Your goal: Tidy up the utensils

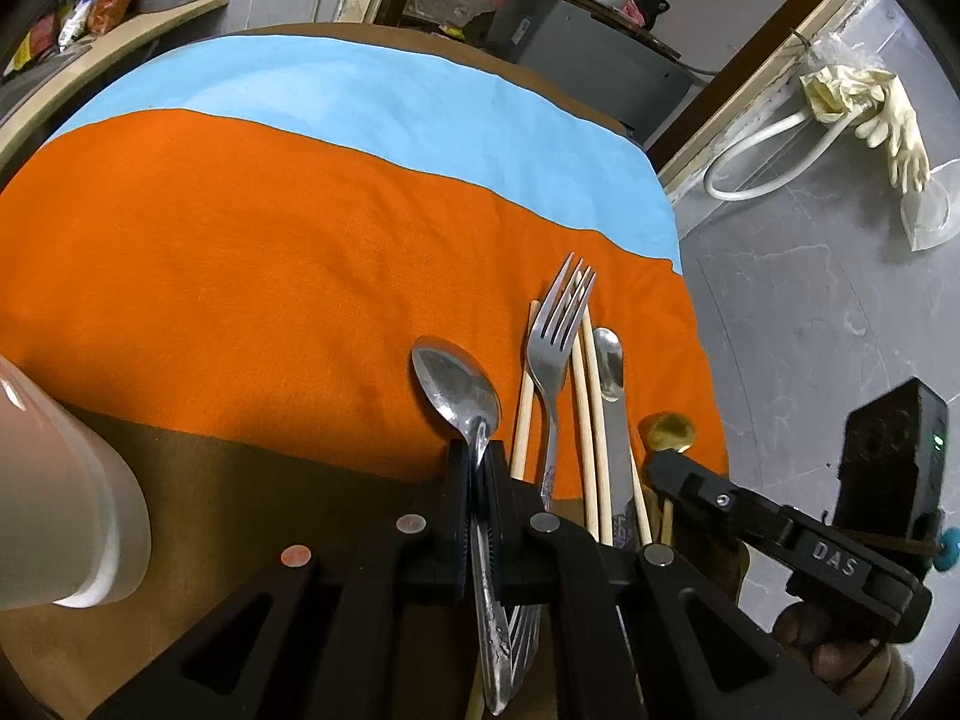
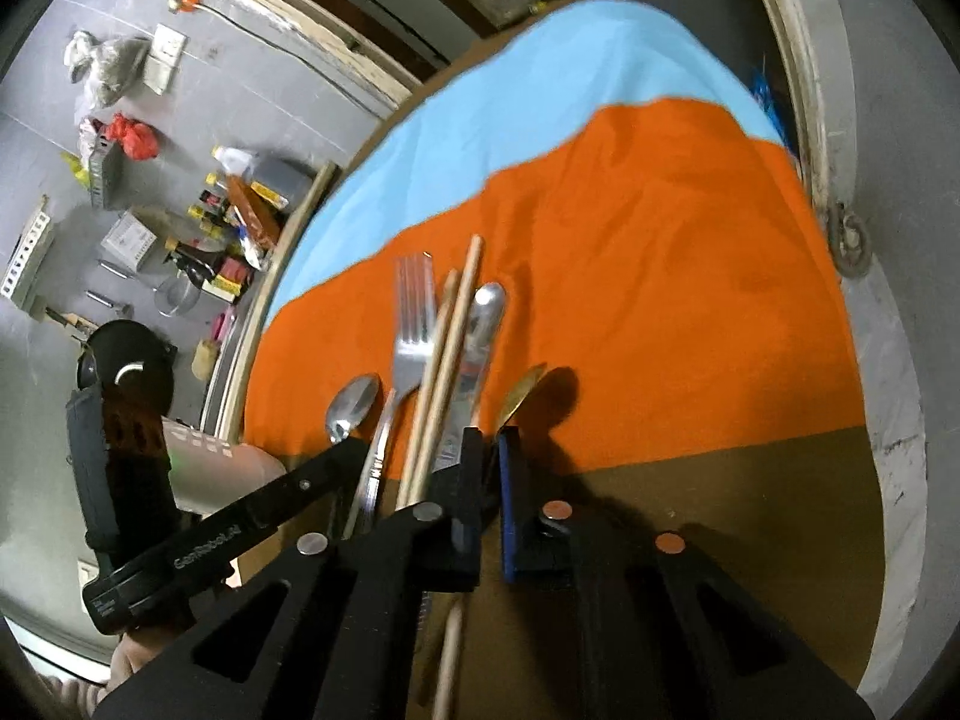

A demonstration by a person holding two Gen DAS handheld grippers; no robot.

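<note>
Low centre of the left wrist view: left hand-held gripper (image 1: 477, 462) clamped on the neck of a steel spoon (image 1: 459, 393), bowl forward over the orange cloth (image 1: 240, 252). Right of it lie a fork (image 1: 555, 330), wooden chopsticks (image 1: 585, 396) and a table knife (image 1: 612, 384), side by side, lengthwise on the bench (image 1: 270, 480). Lower left of frame, a white cup (image 1: 72, 528). Lower right, the right hand-held gripper (image 1: 660, 465) reaches a gold spoon (image 1: 669, 429). Right wrist view, centre: right hand-held gripper (image 2: 489, 438) pinching the gold spoon (image 2: 522, 396), edge-on, jaws nearly closed. Blue cloth (image 2: 540, 90) occupies the upper frame.
</note>
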